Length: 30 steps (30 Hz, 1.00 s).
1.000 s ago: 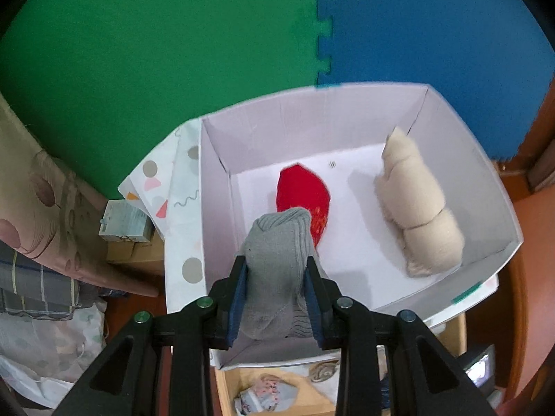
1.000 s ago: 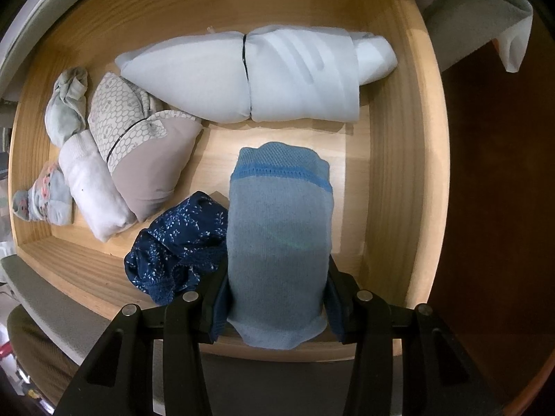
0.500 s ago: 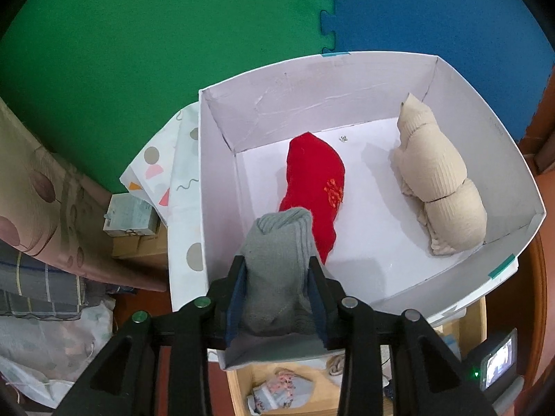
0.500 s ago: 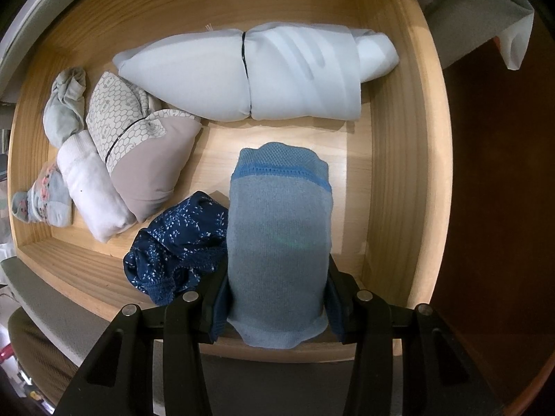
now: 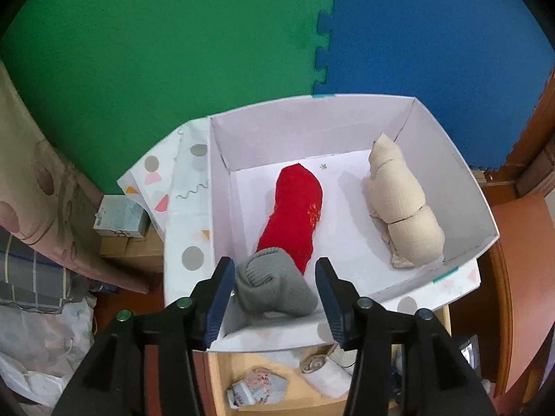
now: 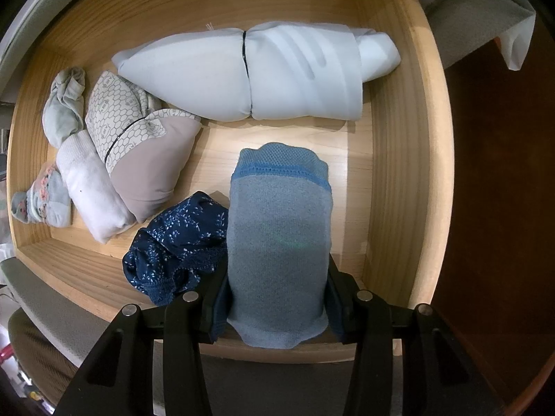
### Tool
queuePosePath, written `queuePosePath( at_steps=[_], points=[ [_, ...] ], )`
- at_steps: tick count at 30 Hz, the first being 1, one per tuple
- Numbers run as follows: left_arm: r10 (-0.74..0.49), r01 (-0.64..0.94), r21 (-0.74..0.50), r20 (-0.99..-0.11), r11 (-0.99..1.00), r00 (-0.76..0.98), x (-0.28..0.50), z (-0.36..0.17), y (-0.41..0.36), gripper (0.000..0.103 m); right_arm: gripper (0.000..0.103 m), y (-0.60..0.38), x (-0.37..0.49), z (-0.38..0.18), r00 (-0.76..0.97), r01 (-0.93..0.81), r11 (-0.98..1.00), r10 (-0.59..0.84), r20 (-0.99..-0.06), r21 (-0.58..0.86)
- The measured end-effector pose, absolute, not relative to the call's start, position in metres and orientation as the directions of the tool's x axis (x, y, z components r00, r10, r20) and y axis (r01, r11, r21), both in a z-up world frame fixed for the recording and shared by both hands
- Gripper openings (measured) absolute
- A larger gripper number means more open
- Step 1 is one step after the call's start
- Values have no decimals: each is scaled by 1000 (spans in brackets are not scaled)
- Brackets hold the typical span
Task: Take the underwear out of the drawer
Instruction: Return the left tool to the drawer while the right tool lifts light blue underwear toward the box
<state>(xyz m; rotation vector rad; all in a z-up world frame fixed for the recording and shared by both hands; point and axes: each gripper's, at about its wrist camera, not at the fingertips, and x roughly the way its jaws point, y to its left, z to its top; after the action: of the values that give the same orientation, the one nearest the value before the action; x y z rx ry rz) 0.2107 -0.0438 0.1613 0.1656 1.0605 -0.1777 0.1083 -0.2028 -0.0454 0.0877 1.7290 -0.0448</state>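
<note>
1. The grey-blue rolled underwear is clamped across its lower half in the right claw, over the wooden drawer. It looks soft and light, so a mid-roll pinch should keep it from unrolling.
2. The grey knitted roll lies inside the white box, between the left claw's jaws, which are opening and appear clear of it.
3. The box also holds a red roll and a beige roll, well apart.
4. In the drawer remain a large white bundle, a navy patterned piece, a honeycomb-print bundle, a white roll and smaller pieces at the left edge.
</note>
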Motion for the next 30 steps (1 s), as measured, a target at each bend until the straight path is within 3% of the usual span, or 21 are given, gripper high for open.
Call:
queuePosePath(
  at_steps=[11,24,30],
  points=[
    [9,190,112,-883,975,470,143,154,3,50,43,-199,109,-45,-151,69,998,17,-988,6],
    [52,75,84,-936,994,348,80,27,46,50,41,-202,108,-31,-85,79,997,20,-996,13],
    [40,46,61,-929,997,367,68,5,52,50,41,-199,107,-27,-80,76,997,6,-997,0]
  ],
)
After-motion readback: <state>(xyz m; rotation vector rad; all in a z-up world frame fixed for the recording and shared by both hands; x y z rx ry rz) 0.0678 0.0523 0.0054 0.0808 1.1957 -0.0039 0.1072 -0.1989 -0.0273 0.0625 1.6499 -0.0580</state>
